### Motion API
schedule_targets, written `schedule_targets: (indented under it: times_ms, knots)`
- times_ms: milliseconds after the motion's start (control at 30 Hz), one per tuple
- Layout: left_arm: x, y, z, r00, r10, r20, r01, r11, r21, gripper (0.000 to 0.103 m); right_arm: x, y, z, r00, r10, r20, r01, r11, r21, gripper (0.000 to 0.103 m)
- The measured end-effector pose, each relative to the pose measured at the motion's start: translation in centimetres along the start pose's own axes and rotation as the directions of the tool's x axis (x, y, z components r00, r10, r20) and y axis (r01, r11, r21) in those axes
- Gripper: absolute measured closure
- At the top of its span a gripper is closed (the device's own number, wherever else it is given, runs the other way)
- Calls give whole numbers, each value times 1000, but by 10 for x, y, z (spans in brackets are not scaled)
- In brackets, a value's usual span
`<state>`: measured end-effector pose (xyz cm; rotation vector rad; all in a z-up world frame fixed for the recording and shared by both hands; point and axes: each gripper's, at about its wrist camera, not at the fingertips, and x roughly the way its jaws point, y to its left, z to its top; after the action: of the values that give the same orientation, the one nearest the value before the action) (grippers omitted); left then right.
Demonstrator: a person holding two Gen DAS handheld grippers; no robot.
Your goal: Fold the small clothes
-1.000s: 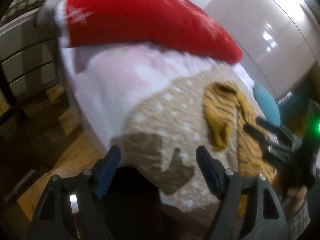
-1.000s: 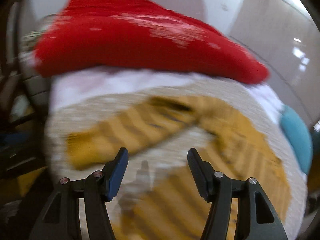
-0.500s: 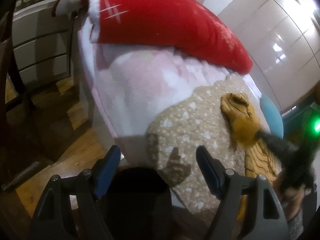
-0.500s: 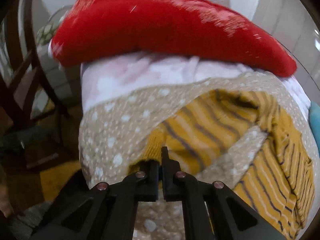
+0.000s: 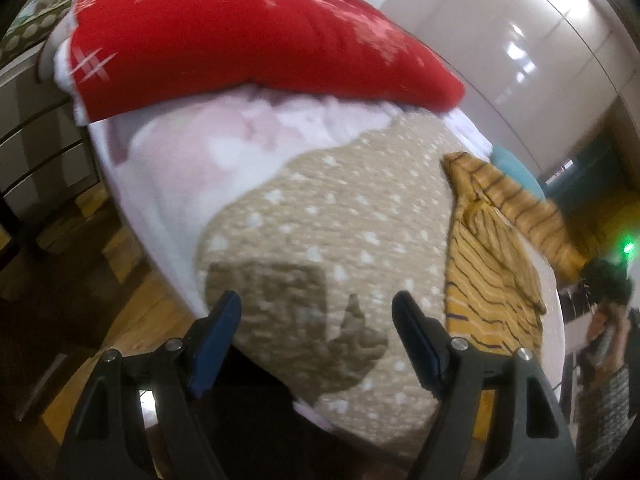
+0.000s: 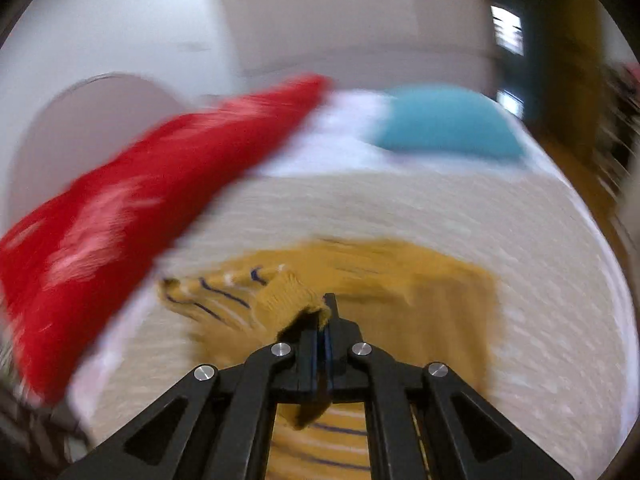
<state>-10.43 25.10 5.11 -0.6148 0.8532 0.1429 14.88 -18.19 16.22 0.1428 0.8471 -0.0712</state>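
Note:
A small mustard-yellow garment with dark stripes (image 5: 486,264) lies on a beige dotted blanket (image 5: 340,216) on a bed. My left gripper (image 5: 318,336) is open and empty over the blanket's near corner, left of the garment. My right gripper (image 6: 322,320) is shut on the ribbed cuff of the garment's sleeve (image 6: 286,300) and holds it lifted over the garment's body (image 6: 400,288). The right wrist view is blurred by motion.
A big red pillow (image 5: 240,32) lies at the bed's far side, over a pink-white fleece cover (image 5: 208,152). A teal cushion (image 6: 444,120) sits at the far right. Wooden floor (image 5: 92,320) and drawers (image 5: 32,136) are left of the bed.
My right gripper closed on the sleeve cuff and has carried it over the garment toward the right. My left gripper stayed open and shifted a little closer to the blanket.

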Motion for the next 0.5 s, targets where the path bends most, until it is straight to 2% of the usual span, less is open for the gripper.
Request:
schedule_targets:
  times_ms: [67,133,200,300,333,400,500]
  knots:
    - [2,-12,0,1000,1,-4,0,1000,31,26,12,-35,-13,995,-99,-34,100,995,24,92]
    - [6,-23,-1,1000,3,-13,-2,998,60,26,15,-59,-30,992,-119,-39,120,992,28,90]
    - [10,-35,-1,1000,1,-28,1,996,88,26,15,-72,-44,992,-116,-44,117,993,29,83]
    - [15,-54,-4,999,-6,-44,12,991,131,26,11,-80,-56,994,-105,-38,106,994,24,81]
    - [18,-63,-6,998,-12,-54,20,988,152,26,10,-81,-59,995,-91,-35,92,995,24,80]
    - [23,-73,-9,997,-20,-69,32,984,177,26,6,-81,-65,998,-54,-22,55,998,22,69]
    - [30,-92,-17,995,-29,-95,50,974,220,26,2,-74,-73,1000,-8,-9,8,1000,-20,66]
